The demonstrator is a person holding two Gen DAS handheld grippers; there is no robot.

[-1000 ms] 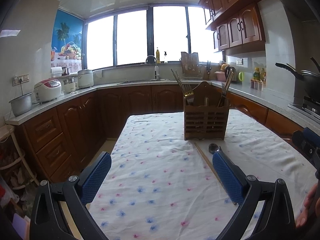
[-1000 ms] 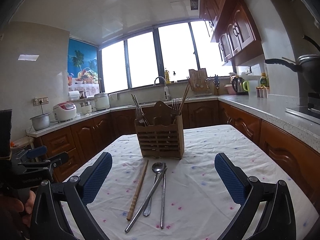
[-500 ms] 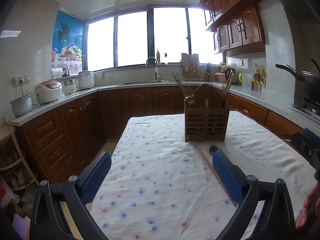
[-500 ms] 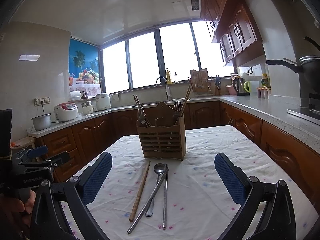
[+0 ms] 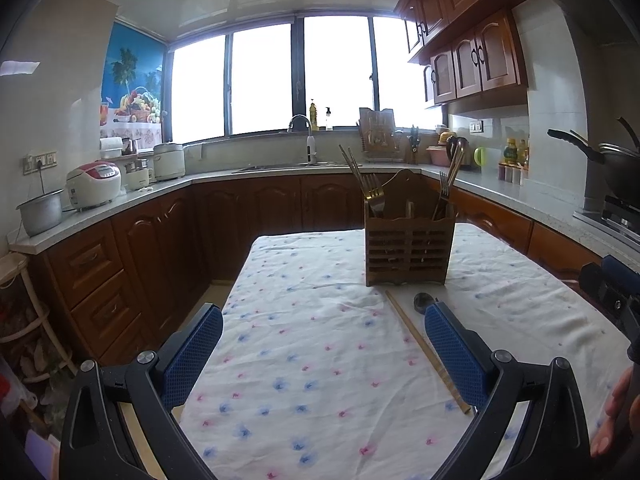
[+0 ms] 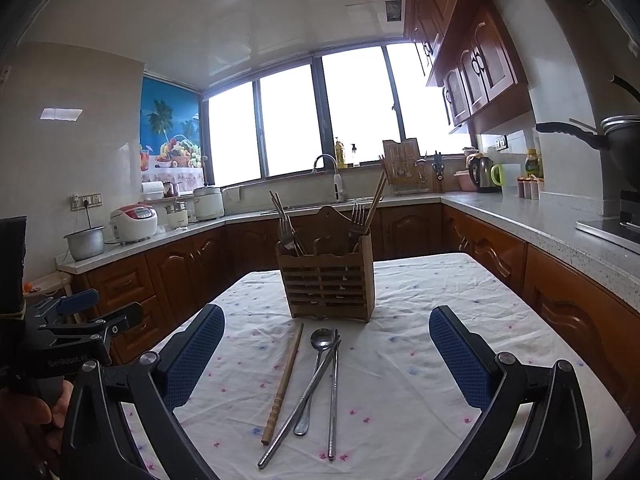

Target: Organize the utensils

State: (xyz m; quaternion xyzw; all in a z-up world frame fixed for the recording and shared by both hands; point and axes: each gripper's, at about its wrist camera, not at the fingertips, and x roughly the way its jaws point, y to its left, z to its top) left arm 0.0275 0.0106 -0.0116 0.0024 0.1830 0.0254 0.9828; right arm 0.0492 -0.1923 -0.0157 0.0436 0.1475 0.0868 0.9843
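Over the last second both views close in slightly on the wooden caddy (image 6: 329,276): it and the loose utensils sit larger and lower in each picture, which indicates a slow advance of both tools toward them. No utensil changes place in that time.

Right tool (image 6: 326,354): fingers wide apart, holding nothing, hovering above the counter (image 6: 460,360) with the loose pieces lying between its pads. Left tool (image 5: 323,352): fingers likewise wide apart and empty, aimed at bare cloth to the left of the caddy.

Loose on the cloth, just in front of the caddy:
- one wooden chopstick (image 6: 283,380);
- one metal spoon (image 6: 316,372), bowl toward the caddy;
- two metal chopsticks (image 6: 333,388), one crossing the spoon handle.

In the left view only the wooden chopstick and the spoon bowl show; the rest is behind the right pad.

The caddy stands upright and holds forks (image 6: 357,220) and several chopsticks in its outer compartments.

Judgement: the right tool is the better placed for a pick from the loose group; four pieces remain outside the caddy.

Legible writing: "GenRobot.AI" on the left tool's body, seen in the right view. Bottle labels on the far worktop are too small to read.
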